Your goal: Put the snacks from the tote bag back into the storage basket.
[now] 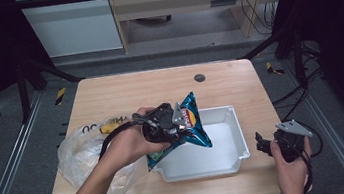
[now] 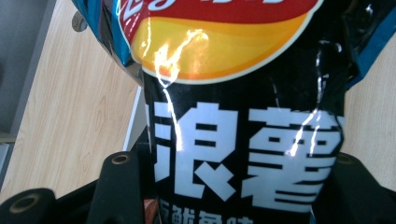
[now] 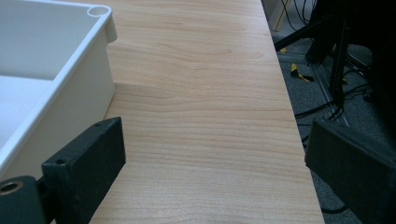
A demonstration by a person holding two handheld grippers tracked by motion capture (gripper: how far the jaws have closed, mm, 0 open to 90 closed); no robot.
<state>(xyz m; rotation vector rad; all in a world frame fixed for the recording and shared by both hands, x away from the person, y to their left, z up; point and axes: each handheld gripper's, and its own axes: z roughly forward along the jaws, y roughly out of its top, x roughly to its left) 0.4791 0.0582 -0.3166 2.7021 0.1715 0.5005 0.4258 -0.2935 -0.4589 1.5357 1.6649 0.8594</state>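
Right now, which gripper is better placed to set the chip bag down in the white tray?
Left. The left gripper is shut on the chip bag, holding it above the white tray. The right gripper sits open and holds nothing, on the table beside the tray.

Snack bag (image 1: 191,124) — glossy blue and black foil, red-and-yellow logo, large white characters, held tilted above the left end of the white tray (image 1: 236,141), clamped between black jaws — not resting on it.

chip bag (image 1: 191,124) over tray's (image 1: 239,141) left end; plastic bag (image 1: 79,154) left of tray
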